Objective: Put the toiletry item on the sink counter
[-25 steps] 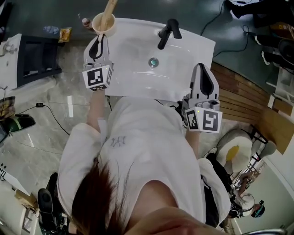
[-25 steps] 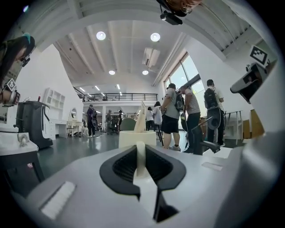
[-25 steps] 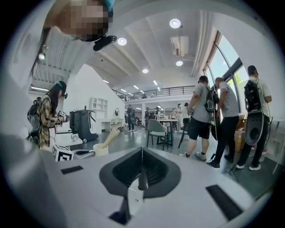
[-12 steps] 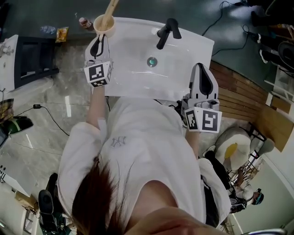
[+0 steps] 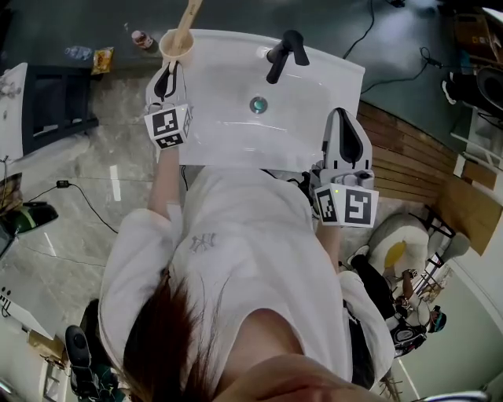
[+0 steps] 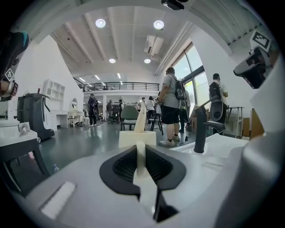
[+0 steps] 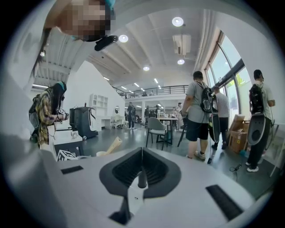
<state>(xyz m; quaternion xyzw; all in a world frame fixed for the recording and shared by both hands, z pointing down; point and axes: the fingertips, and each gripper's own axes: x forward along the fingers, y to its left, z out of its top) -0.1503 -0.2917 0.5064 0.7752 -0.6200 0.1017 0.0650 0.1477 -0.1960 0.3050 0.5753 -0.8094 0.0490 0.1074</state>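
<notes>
cup (image 5: 176,43): at the counter's (image 5: 228,153) back left corner, brush (image 5: 189,16) standing in it
handling: likely light, stiff, tippy
left tool (image 6: 140,153): clamped on what seems the cup's thin side tab; keep it upright
right tool (image 7: 141,171): closed, empty

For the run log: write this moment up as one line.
left tool: shut on cup | cup: wooden stick inside, at far left corner of sink counter | right tool: shut, empty, at counter's near right edge
</notes>
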